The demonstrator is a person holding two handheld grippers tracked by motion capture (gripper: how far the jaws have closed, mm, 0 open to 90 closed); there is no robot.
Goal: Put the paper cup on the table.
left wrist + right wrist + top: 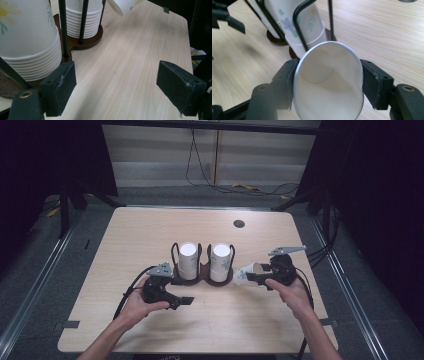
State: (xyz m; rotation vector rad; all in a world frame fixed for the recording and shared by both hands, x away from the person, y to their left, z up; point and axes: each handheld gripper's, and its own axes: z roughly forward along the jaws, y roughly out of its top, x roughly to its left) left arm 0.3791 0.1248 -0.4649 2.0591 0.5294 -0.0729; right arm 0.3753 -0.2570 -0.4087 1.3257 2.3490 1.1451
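Observation:
A dark wooden holder [202, 279] with black wire loops carries two upside-down stacks of white flowered paper cups [188, 260] [220, 261] at the table's middle. My right gripper [254, 279] is shut on a single paper cup [243, 273], held on its side just right of the holder. In the right gripper view both pads squeeze that cup [329, 85] into an oval, its open mouth facing the camera. My left gripper [186, 301] rests low in front of the holder's left end, open; its jaws [115, 90] stand wide apart over bare wood, beside the nearer stack [27, 42].
The light wooden table [150, 235] has a small round grommet [239, 223] near its far edge. Cables trail from both grippers toward the table's sides. Dark curtains and metal floor rails surround the table.

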